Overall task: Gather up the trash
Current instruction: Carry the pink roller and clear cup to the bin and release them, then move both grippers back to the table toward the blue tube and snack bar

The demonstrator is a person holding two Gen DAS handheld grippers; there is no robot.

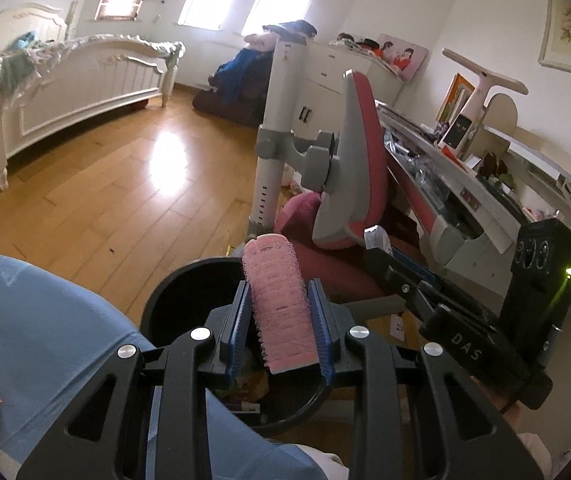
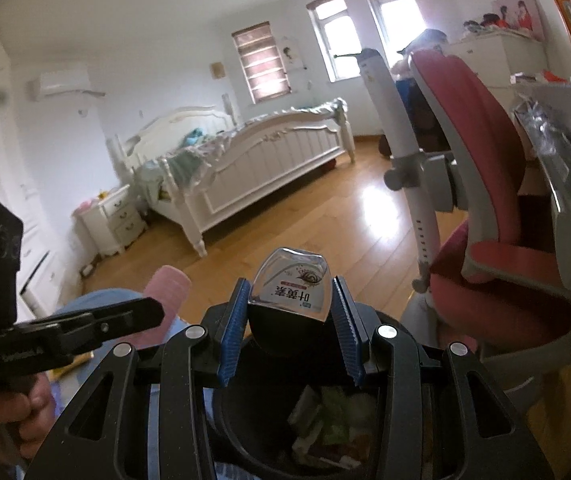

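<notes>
My left gripper is shut on a pink hair roller that stands lengthwise between its blue pads, above a black trash bin. In the right wrist view my right gripper is shut on a small clear bottle with a dark cap and a printed label. It hangs over the same black bin, which holds crumpled wrappers and paper. The roller and the left gripper's body show at the left of that view.
A red and grey desk chair stands just beyond the bin, next to a cluttered desk. A white bed is across the wooden floor. The person's blue-clad leg is beside the bin.
</notes>
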